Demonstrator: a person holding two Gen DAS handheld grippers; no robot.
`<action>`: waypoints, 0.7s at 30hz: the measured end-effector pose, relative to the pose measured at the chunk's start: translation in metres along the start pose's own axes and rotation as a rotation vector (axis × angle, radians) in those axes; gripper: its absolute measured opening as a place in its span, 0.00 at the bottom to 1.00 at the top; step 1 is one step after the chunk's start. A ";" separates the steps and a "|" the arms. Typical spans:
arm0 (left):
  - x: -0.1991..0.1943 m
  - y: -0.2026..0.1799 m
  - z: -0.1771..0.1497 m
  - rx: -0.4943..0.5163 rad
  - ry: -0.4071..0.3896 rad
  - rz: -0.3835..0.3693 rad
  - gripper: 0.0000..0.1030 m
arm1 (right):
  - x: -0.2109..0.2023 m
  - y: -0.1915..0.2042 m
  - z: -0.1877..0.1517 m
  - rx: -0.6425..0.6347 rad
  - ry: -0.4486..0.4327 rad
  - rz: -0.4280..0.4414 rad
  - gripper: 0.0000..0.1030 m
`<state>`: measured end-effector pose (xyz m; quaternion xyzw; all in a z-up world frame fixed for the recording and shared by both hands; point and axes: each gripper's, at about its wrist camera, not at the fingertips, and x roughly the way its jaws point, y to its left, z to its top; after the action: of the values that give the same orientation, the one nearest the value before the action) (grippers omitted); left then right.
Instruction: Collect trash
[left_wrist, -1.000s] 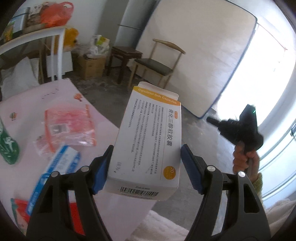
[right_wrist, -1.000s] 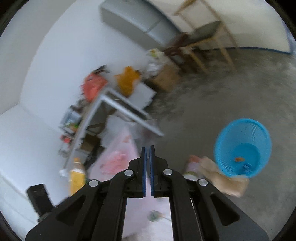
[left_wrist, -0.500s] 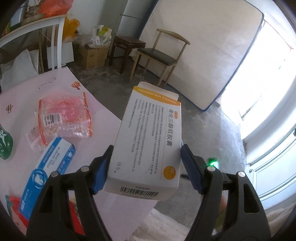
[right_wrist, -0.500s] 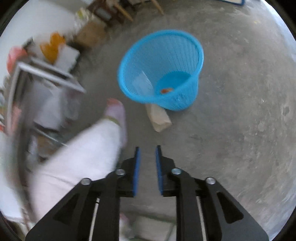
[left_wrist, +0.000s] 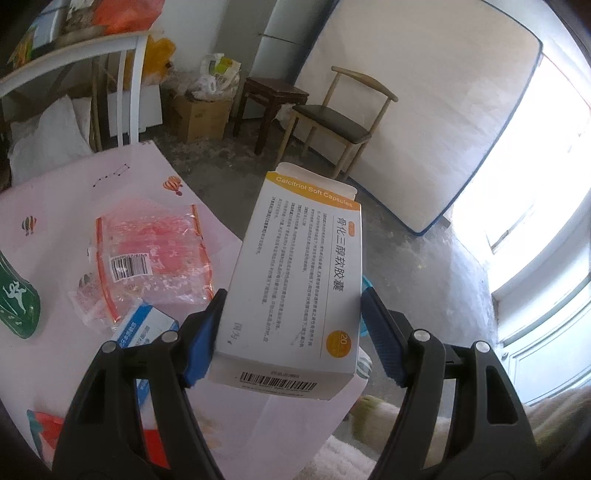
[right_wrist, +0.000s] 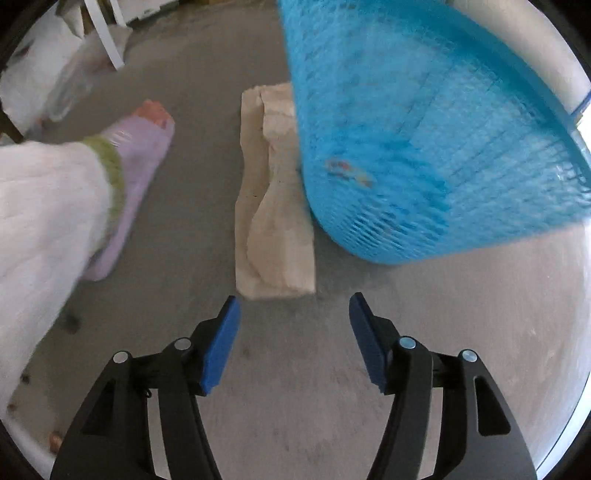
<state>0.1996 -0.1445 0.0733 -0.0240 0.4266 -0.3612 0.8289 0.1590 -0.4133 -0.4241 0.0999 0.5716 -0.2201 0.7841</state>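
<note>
The jaws of our left gripper (left_wrist: 290, 332) clamp the near end of a white medicine box (left_wrist: 295, 291), held above the table (left_wrist: 66, 206) edge with its long axis pointing away from us and its flap end far. Our right gripper (right_wrist: 291, 343) has its jaws wide apart around nothing, above the floor (right_wrist: 295, 406). Just ahead lies a flattened paper bag (right_wrist: 273, 221), lengthwise away from us, beside a tilted blue basket (right_wrist: 424, 129) holding a few small scraps.

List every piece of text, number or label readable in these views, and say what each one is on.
"Calcitriol Soft Capsules": orange band of the white medicine box in the left gripper.
"骨化三醇软胶囊": same box, large print.
"20": orange circle on that box.
Box fine print and barcode digits, pink bag barcode, blue carton: too small.
Right wrist view: none.
</note>
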 end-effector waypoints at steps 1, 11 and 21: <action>0.001 0.003 0.002 -0.005 0.001 0.000 0.67 | 0.002 0.003 -0.001 -0.011 -0.035 -0.018 0.68; 0.012 0.018 0.018 -0.009 0.009 0.008 0.67 | 0.065 0.036 0.015 -0.048 0.011 -0.052 0.68; 0.013 0.019 0.022 0.018 0.013 0.023 0.67 | 0.118 0.020 0.040 0.071 0.071 -0.070 0.69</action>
<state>0.2313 -0.1444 0.0719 -0.0092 0.4289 -0.3558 0.8303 0.2319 -0.4395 -0.5237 0.1154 0.5940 -0.2639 0.7511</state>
